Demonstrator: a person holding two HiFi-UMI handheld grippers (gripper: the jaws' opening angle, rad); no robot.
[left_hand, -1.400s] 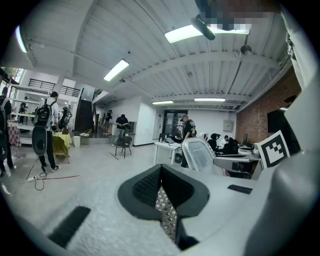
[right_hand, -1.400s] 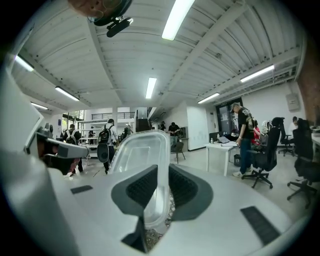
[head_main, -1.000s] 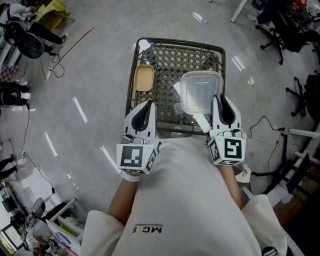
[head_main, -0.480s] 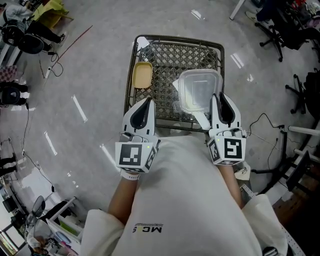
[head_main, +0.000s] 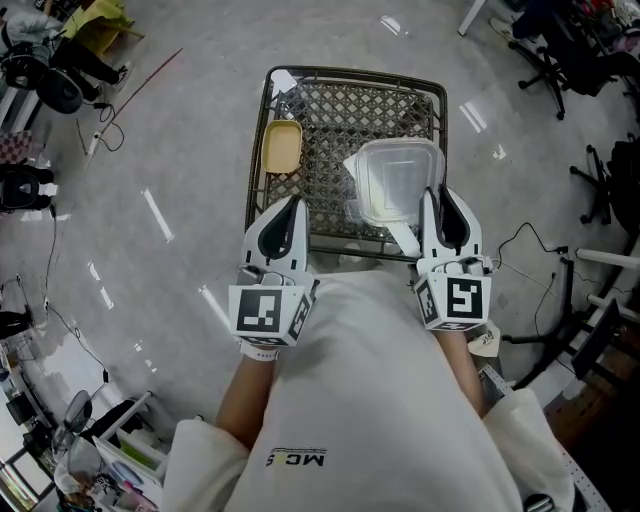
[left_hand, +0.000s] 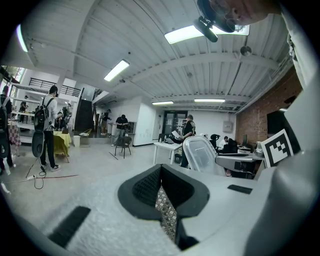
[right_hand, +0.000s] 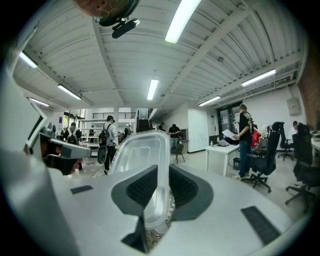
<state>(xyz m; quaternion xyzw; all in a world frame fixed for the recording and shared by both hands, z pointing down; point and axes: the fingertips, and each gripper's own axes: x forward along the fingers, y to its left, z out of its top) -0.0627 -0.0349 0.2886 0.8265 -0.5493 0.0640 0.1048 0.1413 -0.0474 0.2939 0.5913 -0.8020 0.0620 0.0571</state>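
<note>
Clear rectangular plastic container (head_main: 400, 180), centre right of frame, clamped at near rim by right tool (right_hand: 159, 175). Judged light, thin-walled, flexible, slippery; stiffer rim best gripped. Left tool (left_hand: 160, 172) closed, empty.

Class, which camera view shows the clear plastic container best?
The head view: the whole clear plastic container from above, over the wire basket. The right gripper view shows it edge-on, clamped by the right gripper; the left gripper view, small and side-on.
</note>
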